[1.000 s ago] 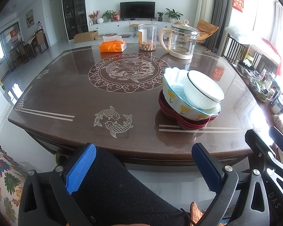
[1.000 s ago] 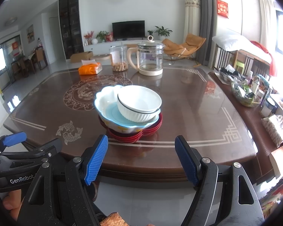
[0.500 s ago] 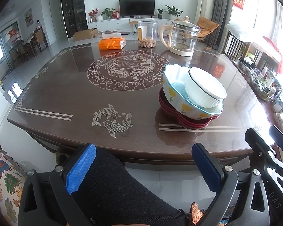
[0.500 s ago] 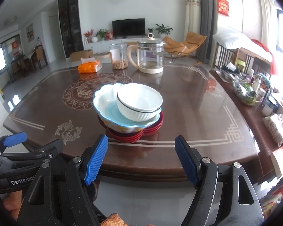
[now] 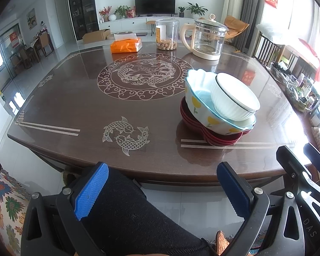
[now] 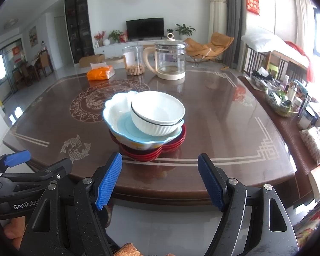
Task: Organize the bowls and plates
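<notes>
A stack of dishes stood near the front edge of a dark brown glass-topped dining table [image 6: 224, 115], right of its inlaid fish motif: a white ribbed ceramic bowl [image 6: 157, 113] sat tilted, off-centre to the right, inside a scalloped blue-and-white bowl with yellow flowers [image 6: 117, 117], which rested on a pile of red lobed plates [image 6: 151, 153]. Both the left gripper [image 5: 163, 192] and the right gripper [image 6: 160, 181] hung short of the table edge, blue pads spread wide and grasping nothing. The glazed ware looked hard, smooth, fairly heavy and breakable; the white bowl's exposed right rim seemed the safest place to pinch, since it sat loose and could slide. How many red plates lay in the pile was hard to count, and the scalloped bowl's base was hidden. A dark trouser leg [image 5: 138, 217] blocked the floor beneath the left gripper.
</notes>
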Motion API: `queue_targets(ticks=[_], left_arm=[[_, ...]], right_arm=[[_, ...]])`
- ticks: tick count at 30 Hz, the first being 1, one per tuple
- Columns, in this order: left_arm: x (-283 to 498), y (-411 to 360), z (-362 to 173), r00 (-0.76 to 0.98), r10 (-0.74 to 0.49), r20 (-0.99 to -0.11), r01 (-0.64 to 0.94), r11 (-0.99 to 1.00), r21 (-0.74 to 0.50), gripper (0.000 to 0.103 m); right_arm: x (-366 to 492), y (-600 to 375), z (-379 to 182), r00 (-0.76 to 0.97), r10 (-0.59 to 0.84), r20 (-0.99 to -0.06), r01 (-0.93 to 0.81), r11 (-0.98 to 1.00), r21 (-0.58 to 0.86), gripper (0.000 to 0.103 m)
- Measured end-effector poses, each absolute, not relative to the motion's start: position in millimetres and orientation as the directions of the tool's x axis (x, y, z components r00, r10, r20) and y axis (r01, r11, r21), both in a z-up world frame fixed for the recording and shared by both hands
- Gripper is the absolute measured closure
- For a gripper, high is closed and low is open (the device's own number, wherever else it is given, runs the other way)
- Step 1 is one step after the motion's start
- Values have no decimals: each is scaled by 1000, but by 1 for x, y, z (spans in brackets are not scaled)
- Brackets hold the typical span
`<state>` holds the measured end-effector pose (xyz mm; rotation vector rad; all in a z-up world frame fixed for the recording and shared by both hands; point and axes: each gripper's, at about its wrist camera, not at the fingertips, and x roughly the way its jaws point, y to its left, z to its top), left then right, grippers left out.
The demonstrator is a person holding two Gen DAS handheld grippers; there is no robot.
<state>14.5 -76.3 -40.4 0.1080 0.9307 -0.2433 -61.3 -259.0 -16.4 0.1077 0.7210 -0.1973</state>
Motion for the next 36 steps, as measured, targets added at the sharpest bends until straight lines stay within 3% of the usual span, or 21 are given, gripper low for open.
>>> queue_targets(ticks=[36], left_arm=[[28,-87,-49,546,-146,-825,260,966,1,2]], right_arm=[[-48,-270,-27,721,-134,-680,231,971,54,26]])
